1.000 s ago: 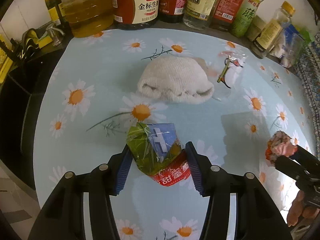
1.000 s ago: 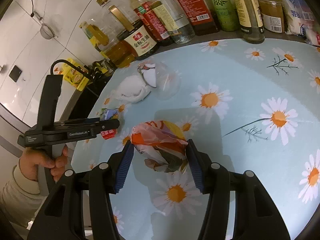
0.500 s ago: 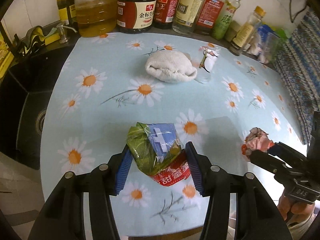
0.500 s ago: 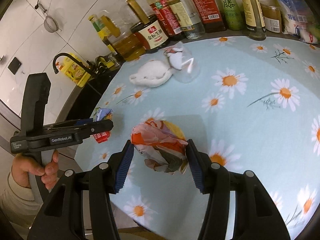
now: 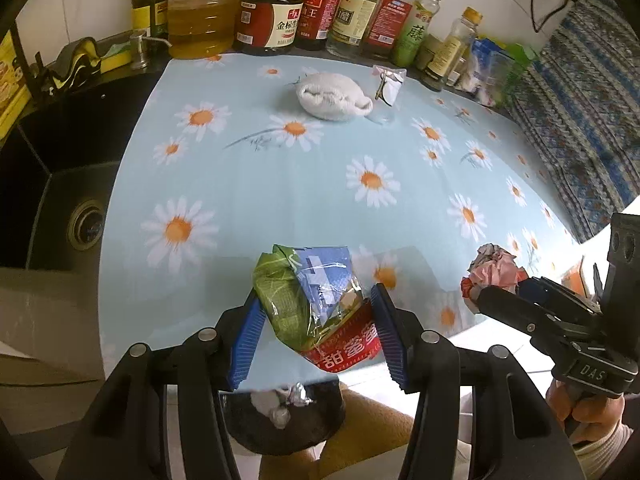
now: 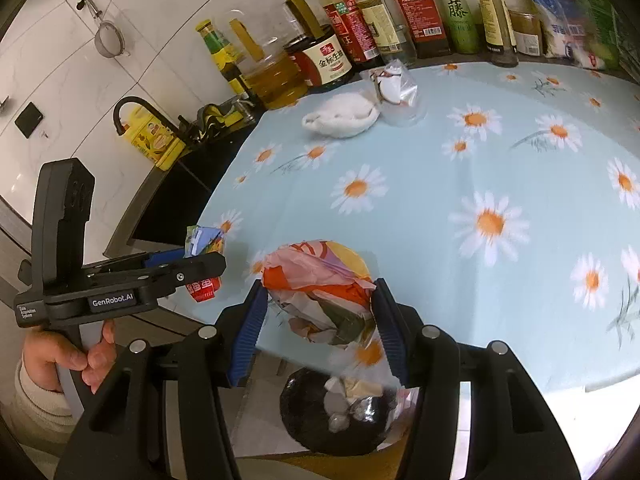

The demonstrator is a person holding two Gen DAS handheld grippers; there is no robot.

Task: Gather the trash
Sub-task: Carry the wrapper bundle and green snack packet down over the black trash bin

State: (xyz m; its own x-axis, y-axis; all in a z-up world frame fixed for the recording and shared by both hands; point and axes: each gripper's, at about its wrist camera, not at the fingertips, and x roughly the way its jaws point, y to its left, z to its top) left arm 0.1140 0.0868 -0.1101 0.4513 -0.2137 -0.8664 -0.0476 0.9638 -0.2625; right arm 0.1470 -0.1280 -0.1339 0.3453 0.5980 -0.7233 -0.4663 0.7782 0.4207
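Observation:
My left gripper (image 5: 316, 320) is shut on a green, blue and red snack wrapper (image 5: 312, 304), held above the table's near edge; it also shows in the right wrist view (image 6: 204, 248). My right gripper (image 6: 318, 320) is shut on a crumpled orange and pink wrapper (image 6: 320, 288), seen at the right of the left wrist view (image 5: 494, 270). A black trash bin (image 6: 332, 412) holding crumpled waste stands on the floor below both grippers (image 5: 288, 416). A clear plastic packet (image 5: 388, 84) lies at the far side of the daisy tablecloth (image 5: 280, 184).
A folded white cloth (image 5: 332, 96) lies next to the clear packet. Several sauce and oil bottles (image 5: 276, 12) line the back wall. A black sink (image 5: 60, 200) with a tap (image 6: 132, 108) is left of the table. A patterned cloth (image 5: 580, 100) is at right.
Both grippers have pulled back and up from the table with their wrappers still held. The table's near edge and the trash bin on the floor have come into view.

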